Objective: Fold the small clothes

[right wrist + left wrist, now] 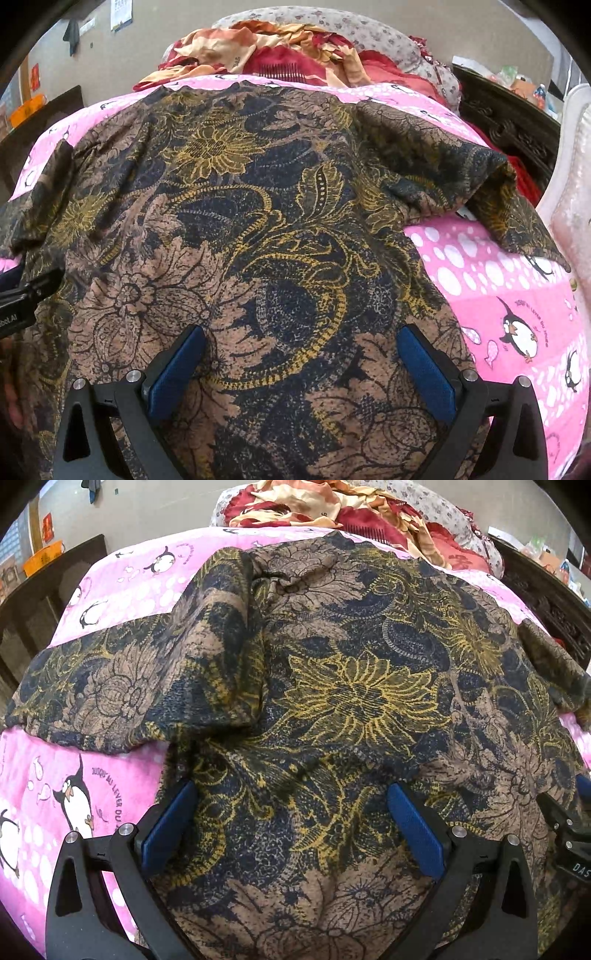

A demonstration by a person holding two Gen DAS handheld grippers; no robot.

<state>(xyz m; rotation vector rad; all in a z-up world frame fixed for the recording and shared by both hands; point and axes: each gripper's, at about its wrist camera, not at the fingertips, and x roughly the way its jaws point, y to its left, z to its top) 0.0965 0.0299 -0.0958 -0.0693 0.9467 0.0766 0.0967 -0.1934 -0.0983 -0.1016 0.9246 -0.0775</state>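
Left wrist view shows my left gripper (291, 827) with its blue fingers (170, 823) spread wide apart over the near hem of the top (351, 686), holding nothing. My right gripper (301, 363) stands the same way, fingers (424, 369) wide apart and empty, low over the same hem farther to the right.

The top, brown with navy and yellow flowers, lies spread on the pink penguin blanket (44, 775), a heap of red and cream bedding (332, 506) beyond it. Its long axis runs straight away from me: hem nearest, neck opening at the far end. The left sleeve (92, 686) sticks out sideways, the right sleeve (461, 177) likewise, though bunched and partly doubled over.

To do this step well, I judge I should bite the hem at two points level with each other, taking both layers of cloth but none of the blanket, which sits just beneath. The fabric looks soft and wrinkled near my left fingers, so I would tension it between the grippers before carrying anything over.
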